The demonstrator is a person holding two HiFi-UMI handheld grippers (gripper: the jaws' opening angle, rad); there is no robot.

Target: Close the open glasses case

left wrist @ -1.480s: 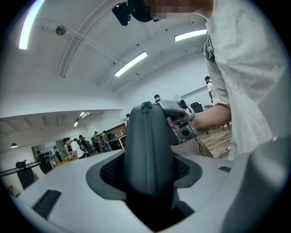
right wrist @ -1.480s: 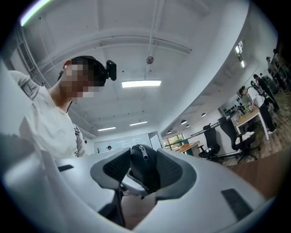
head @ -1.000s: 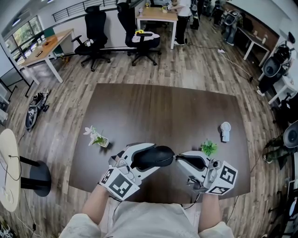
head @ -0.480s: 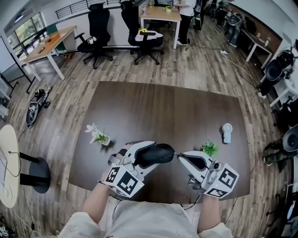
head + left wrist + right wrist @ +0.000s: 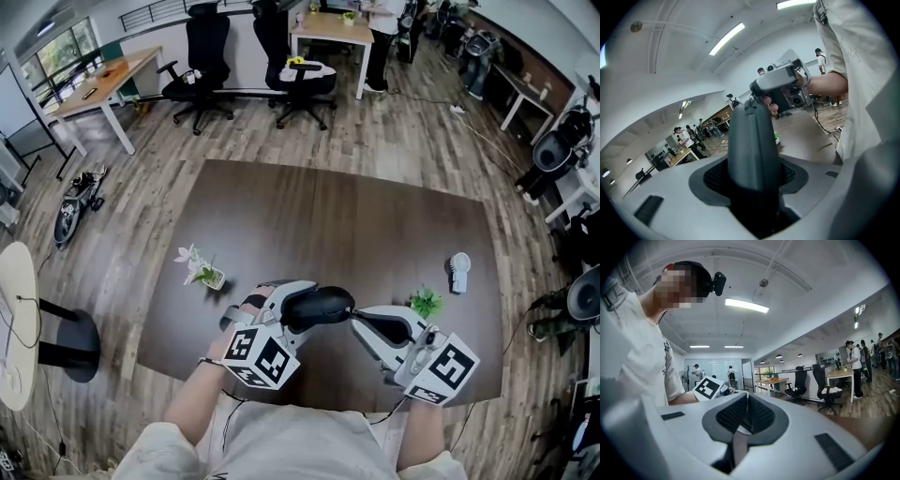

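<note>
Markings: black-and-white square codes on the left marker cube (image 5: 262, 356) and the right marker cube (image 5: 439, 367). They carry patterns only, with nothing to read as words.
Glasses case: the black glasses case (image 5: 323, 306) is off the table (image 5: 328, 216), held over its near strip in front of the person. A seam runs along its length in the left gripper view. Whether the lid is fully latched cannot be told.
Left gripper: the left gripper (image 5: 295, 314) is clamped on the glasses case, which stands between the wide-set jaws and fills the gap.
Right gripper: the right gripper (image 5: 355, 319) has its jaws clenched together with nothing between them. Its tip is at the right end of the case.
Edges: both marker cubes sit near the table's front edge. The white fan (image 5: 458, 270) stands near the right edge.
Open room: bare wood stretches from the grippers to the far edge.
Neighbours: a flower pot (image 5: 201, 272) stands well apart to the left of the case. A green plant (image 5: 425, 302) stands just beside the right gripper.
Change since earlier: the left marker cube has shifted rightward and turned. The case stays in the same grip, and the right tip stays at its right end.
</note>
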